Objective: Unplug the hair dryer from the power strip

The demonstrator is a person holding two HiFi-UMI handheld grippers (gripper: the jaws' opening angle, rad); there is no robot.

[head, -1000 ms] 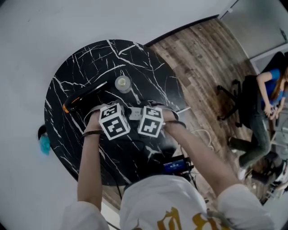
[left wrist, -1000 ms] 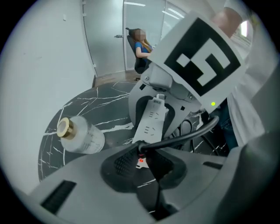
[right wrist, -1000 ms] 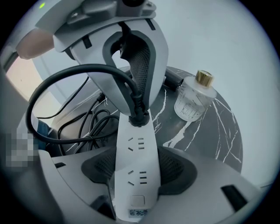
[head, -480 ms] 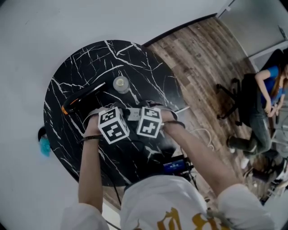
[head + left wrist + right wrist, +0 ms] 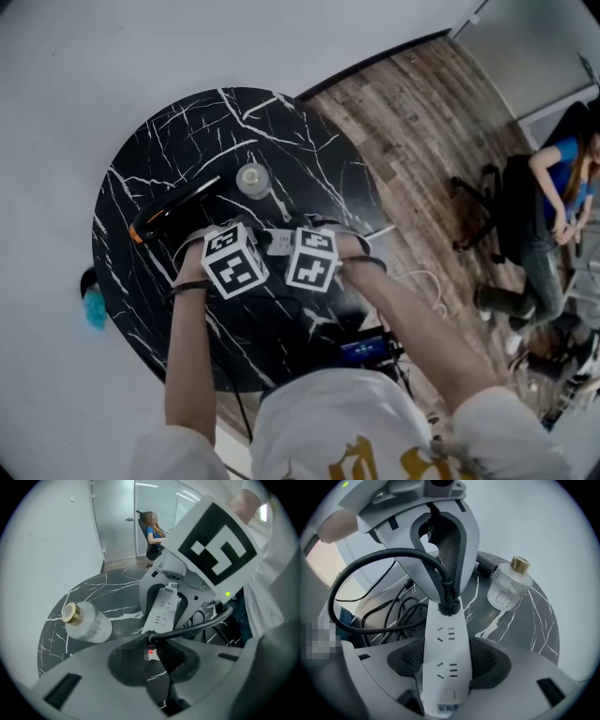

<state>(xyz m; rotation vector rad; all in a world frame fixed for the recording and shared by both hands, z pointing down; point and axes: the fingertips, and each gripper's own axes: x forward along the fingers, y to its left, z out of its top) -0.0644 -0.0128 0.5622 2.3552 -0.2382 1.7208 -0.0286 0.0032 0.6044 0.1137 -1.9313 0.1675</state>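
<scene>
A white power strip point(image 5: 445, 663) lies on the black marble table point(image 5: 187, 131). My right gripper point(image 5: 445, 670) is shut on it, one pad pressed on each long side. At the strip's far end sits a black plug point(image 5: 448, 605), and my left gripper point(image 5: 159, 660) is shut on it from above. The plug's black cord point(image 5: 370, 564) loops off to the left. In the head view both grippers stand side by side over the strip point(image 5: 279, 242). The black and orange hair dryer point(image 5: 173, 208) lies to their left.
A glass bottle with a gold cap point(image 5: 253, 178) stands just beyond the strip. A tangle of black cables point(image 5: 389, 611) lies by the table's edge. A person sits on a chair point(image 5: 553, 206) across the wooden floor. A blue object point(image 5: 92, 302) lies on the floor at left.
</scene>
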